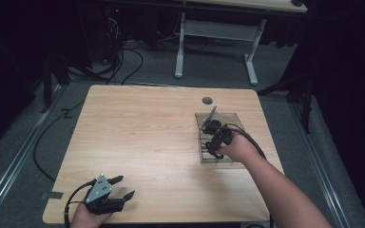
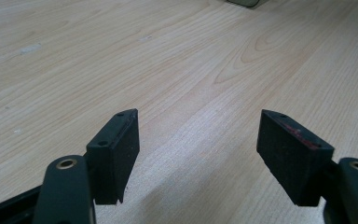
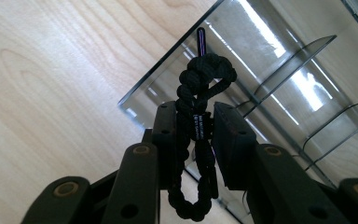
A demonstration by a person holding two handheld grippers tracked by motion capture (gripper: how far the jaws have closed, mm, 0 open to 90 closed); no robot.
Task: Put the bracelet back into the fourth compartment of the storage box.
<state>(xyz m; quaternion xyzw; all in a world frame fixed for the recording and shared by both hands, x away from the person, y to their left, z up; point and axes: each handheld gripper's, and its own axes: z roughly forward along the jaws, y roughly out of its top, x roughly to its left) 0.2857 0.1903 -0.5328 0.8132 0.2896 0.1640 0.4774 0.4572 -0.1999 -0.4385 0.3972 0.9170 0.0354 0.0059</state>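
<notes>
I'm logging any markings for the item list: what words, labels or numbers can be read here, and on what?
Small black tag on the braided cord held in the right gripper: a few lines of pale print, too small to read.
Clear organizer: no text.
Table: no text.
Left gripper fingers: no text.

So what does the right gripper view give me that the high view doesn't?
Right gripper view: the black braided cord pinched between the right hand-held gripper pads, with curved dividers inside the clear organizer.
High view: the left hand-held gripper open at the near edge, the whole table, the floor.
Both: gripper at organizer, wood tabletop.
</notes>
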